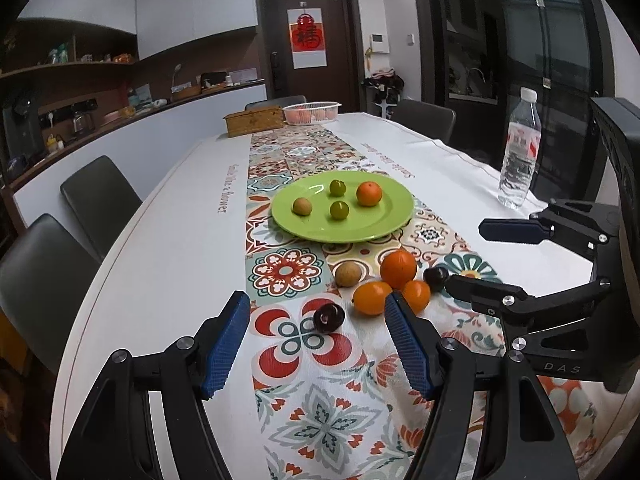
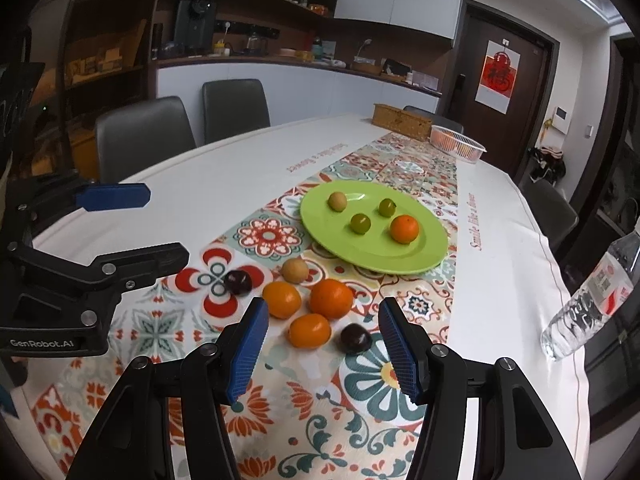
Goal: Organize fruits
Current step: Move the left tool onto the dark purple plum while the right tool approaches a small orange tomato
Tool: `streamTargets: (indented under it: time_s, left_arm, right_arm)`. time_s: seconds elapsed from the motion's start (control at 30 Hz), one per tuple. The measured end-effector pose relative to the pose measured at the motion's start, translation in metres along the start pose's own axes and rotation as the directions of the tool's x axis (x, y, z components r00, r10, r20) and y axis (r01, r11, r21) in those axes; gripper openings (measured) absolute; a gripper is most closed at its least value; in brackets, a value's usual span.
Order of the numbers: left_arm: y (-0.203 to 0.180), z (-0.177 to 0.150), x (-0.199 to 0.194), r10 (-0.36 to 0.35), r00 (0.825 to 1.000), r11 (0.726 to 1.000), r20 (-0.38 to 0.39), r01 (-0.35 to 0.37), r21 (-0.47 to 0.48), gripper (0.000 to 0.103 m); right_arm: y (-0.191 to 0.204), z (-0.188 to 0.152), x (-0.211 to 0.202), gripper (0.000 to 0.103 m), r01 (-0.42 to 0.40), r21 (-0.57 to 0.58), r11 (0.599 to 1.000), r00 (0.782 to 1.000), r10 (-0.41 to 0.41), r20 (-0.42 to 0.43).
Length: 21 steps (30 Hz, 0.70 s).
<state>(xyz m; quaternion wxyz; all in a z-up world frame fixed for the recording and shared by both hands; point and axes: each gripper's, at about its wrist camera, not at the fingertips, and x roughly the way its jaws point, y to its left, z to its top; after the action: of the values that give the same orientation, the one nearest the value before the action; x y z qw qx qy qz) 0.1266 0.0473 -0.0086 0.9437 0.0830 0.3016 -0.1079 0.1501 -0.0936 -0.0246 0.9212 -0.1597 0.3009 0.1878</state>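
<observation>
The green plate [image 2: 432, 236], centre frame on the patterned table runner [image 2: 376, 392], already held four fruits, evidently the collection point. Six loose fruits [image 2: 331, 298] lay clustered just below it. Left gripper [image 1: 316, 330] and right gripper [image 2: 323, 342] hovered spread and empty, apparently positioned to pick next.
</observation>
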Motion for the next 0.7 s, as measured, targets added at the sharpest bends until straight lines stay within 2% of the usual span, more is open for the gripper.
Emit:
streamTargets:
  time_s: [0.1, 0.37, 0.5, 0.7]
  left_arm:
    - [-0.002, -0.005, 0.008, -0.007, 1.000, 1.000, -0.015, 0.007, 0.026, 0.069]
    - [-0.005, -0.016, 0.034, -0.059, 0.996, 0.996, -0.071, 0.063, 0.067, 0.068]
    - [-0.003, -0.017, 0.049, -0.084, 0.991, 0.994, -0.103, 0.091, 0.064, 0.061]
    - [-0.003, -0.017, 0.061, -0.108, 0.986, 0.991, -0.124, 0.118, 0.070, 0.056]
  right_arm:
    - [0.005, -0.005, 0.006, 0.058, 0.011, -0.026, 1.000, 1.000, -0.012, -0.010]
    - [0.015, -0.016, 0.030, 0.058, -0.023, -0.072, 0.997, 0.997, 0.017, -0.076]
    - [0.012, -0.019, 0.041, 0.057, -0.045, -0.050, 0.998, 0.994, 0.040, -0.105]
    - [0.008, -0.019, 0.051, 0.056, -0.047, -0.035, 0.998, 0.991, 0.043, -0.126]
